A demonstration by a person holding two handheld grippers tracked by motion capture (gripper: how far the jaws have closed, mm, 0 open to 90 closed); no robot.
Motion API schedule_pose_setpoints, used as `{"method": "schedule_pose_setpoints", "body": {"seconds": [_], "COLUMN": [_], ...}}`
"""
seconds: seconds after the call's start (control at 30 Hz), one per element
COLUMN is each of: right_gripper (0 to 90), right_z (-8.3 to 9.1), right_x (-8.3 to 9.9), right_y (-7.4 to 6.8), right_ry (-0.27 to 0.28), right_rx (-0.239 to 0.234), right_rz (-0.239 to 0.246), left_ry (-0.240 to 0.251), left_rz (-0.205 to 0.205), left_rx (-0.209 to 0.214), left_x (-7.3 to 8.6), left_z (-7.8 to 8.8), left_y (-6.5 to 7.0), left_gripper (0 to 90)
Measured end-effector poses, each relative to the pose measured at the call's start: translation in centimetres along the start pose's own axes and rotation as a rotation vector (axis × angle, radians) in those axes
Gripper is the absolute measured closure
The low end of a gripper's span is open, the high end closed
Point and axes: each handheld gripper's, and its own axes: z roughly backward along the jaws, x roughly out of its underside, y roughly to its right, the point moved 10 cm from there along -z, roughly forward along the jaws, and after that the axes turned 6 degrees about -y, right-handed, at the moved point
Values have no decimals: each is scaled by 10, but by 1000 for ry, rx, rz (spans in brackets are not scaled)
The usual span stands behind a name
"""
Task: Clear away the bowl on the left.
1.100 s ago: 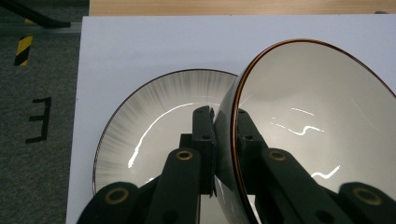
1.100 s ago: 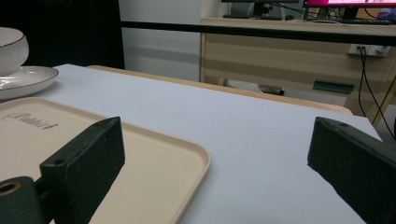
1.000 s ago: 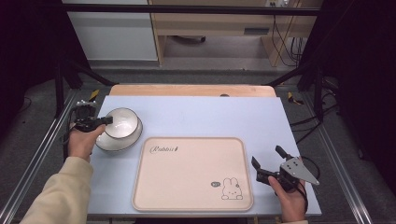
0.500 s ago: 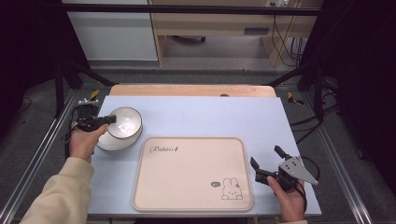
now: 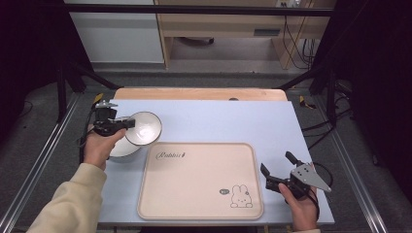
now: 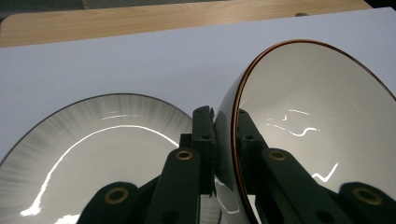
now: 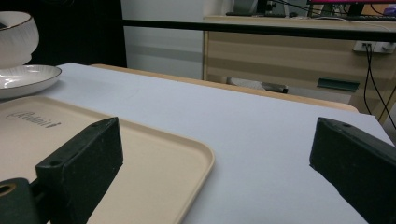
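My left gripper (image 5: 130,124) is shut on the rim of a white bowl (image 5: 144,128) with a brown edge, and the bowl hangs tilted above the table's left side. In the left gripper view the jaws pinch the bowl's wall (image 6: 308,116) from both sides. Under and left of it lies a white plate (image 5: 116,148) with a dark rim, also in the left gripper view (image 6: 84,149). My right gripper (image 5: 278,165) stands open near the front right corner, nothing between its jaws. A beige tray (image 5: 199,179) with a rabbit print lies in the middle.
The blue table top (image 5: 233,121) has free room behind and right of the tray. A wooden board edge (image 5: 199,93) runs along the back. In the right gripper view the tray's corner (image 7: 201,158) lies just ahead, bowl (image 7: 16,35) and plate (image 7: 28,77) far left.
The left gripper has lifted the bowl off the plate and carried it right towards the tray, tilting it. The right gripper has stayed where it was.
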Motion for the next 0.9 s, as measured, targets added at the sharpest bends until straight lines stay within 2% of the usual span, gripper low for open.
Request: {"method": "schedule_pose_setpoints", "body": {"seconds": [0.2, 0.73, 0.9], "right_gripper": [29, 30, 30], "right_z": [0, 1, 1], "right_x": [0, -1, -1], "right_y": [-1, -1, -2], "right_ry": [-2, 5, 4], "right_rx": [-1, 5, 0], "right_rz": [5, 4, 1], "left_ry": [-10, -20, -34], "left_rz": [-46, -95, -139], "left_rx": [38, 104, 124], "left_x": [-3, -1, 4], "left_z": [-7, -22, -21], "left_y": [26, 68, 83], "left_gripper": [822, 822, 822]}}
